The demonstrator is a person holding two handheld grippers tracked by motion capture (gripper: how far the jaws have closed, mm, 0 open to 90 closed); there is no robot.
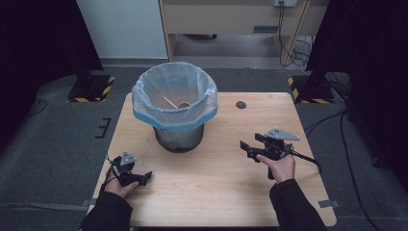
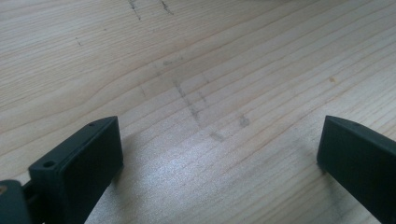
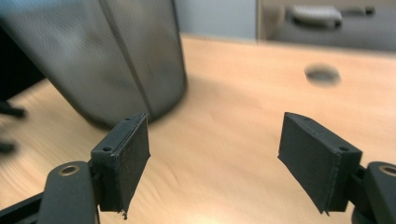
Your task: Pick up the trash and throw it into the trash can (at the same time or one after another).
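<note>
Both tools are standing with jaws apart and empty: your left tool (image 1: 144, 177) is hovering low over the bare worktop (image 1: 216, 192) near its front left corner, and your right tool (image 1: 246, 147) is pointing leftward at the bin (image 1: 175, 108), a little way short of it. The bin is sitting toward the back of the worktop, left of centre, well apart from your left tool.

It is probably going to handle light: a thin mesh wall (image 3: 116, 56) that should be stiff enough to pinch, and a soft, slippery blue bag (image 1: 144, 108) folded over the rim. You are better off gripping the rim through the bag, or bracing the mesh wall from both sides, since the bin looks easy to tip.

Inside, a pale stick-like scrap (image 1: 175, 103) is lying against the liner; what it is, I cannot tell. The bag is hiding the bin's bottom, and the right gripper view is blurring the mesh. A dark round hole (image 1: 241, 104) is showing behind.
</note>
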